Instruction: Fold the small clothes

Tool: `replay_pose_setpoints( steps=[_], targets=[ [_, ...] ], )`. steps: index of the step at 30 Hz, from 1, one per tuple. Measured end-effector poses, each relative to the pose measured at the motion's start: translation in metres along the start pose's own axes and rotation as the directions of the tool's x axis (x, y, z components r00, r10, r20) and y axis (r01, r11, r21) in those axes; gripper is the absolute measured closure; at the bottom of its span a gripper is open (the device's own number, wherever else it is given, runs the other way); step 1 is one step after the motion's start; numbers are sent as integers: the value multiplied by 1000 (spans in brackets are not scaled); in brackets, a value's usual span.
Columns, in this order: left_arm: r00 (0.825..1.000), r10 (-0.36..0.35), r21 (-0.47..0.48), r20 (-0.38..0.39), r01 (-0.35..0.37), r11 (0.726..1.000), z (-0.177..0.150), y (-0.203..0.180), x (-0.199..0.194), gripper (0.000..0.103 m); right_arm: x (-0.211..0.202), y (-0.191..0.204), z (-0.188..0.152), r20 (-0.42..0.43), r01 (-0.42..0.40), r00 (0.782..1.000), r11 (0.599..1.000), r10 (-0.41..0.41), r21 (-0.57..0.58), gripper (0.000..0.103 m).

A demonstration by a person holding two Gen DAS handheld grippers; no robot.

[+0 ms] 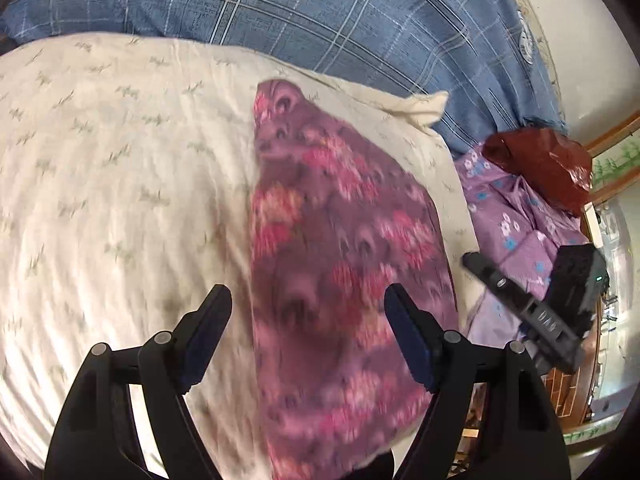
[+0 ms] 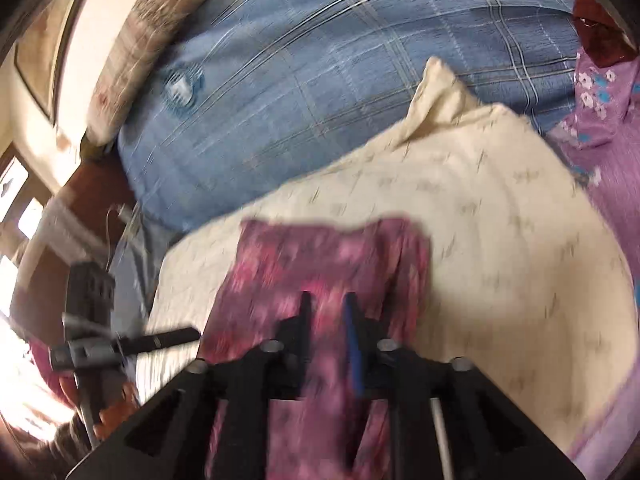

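Left gripper (image 1: 308, 312) spread wide, holding nothing, above a purple floral garment (image 1: 340, 248) lying flat on a cream pillow (image 1: 120, 160), right gripper (image 2: 328, 308) narrowed, whether it pinches that garment (image 2: 320, 264) cannot be told through blur, blue plaid bedding (image 1: 320, 12) beyond the pillow.
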State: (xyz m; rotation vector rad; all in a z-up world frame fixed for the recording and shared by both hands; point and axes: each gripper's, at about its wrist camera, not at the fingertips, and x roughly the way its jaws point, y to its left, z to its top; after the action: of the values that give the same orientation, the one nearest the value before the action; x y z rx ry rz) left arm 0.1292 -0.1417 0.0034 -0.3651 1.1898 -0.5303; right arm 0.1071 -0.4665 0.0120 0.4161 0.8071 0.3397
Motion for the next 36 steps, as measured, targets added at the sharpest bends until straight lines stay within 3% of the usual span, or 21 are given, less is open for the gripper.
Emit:
replay_pose_setpoints(
  steps=[6,7,9,11,15,19,21,23,24,27,30,31,32,35,36],
  targets=[
    [994,83,11,-69,-82,997,-40,-1,15,25,28,-7,-40,-110,72,992,997,-68,32,72],
    [994,87,14,-67,-86,996,-49,2,11,25,21,-5,-42,-81,59,995,998,-57,30,92],
    [993,111,27,-44,-110,994,-59,5,5,25,0,6,-45,-14,21,1000,1000,-21,0,95],
    [991,131,40,-33,-129,991,-67,6,8,24,-21,15,-49,57,34,998,999,-32,-40,95],
    [986,147,19,-73,-146,989,-77,9,19,24,11,-4,-68,-50,153,987,987,-155,-39,94],
    [989,142,57,-48,-139,989,-76,8,3,25,-14,-9,-67,14,41,999,998,-42,53,87],
    [993,117,51,-10,-116,992,-69,8,-10,25,-32,-8,-60,63,24,998,999,-27,48,83],
    [992,119,32,31,-120,992,-56,7,-17,25,-43,-12,-48,102,26,994,998,-32,63,63],
    [992,121,20,43,-122,992,-46,8,-18,25,-45,-16,-42,111,19,993,997,-28,79,59],
    [988,145,-16,61,-144,989,-21,8,-10,25,-28,-23,-21,93,0,996,994,-10,110,58],
    [986,157,-20,53,-156,988,-3,-3,11,25,6,-21,-5,42,57,997,994,-62,97,58],
    [984,169,-15,60,-168,986,4,-8,16,25,19,-22,0,21,80,996,992,-82,98,62],
    [981,177,-11,74,-176,984,8,-11,19,25,27,-22,2,13,74,997,993,-75,90,92],
    [968,220,10,124,-223,975,20,-18,21,26,29,-10,14,51,60,997,998,-60,1,97],
    [964,233,17,130,-237,971,24,-19,26,32,26,-8,18,77,60,995,998,-59,-9,97]
  ],
)
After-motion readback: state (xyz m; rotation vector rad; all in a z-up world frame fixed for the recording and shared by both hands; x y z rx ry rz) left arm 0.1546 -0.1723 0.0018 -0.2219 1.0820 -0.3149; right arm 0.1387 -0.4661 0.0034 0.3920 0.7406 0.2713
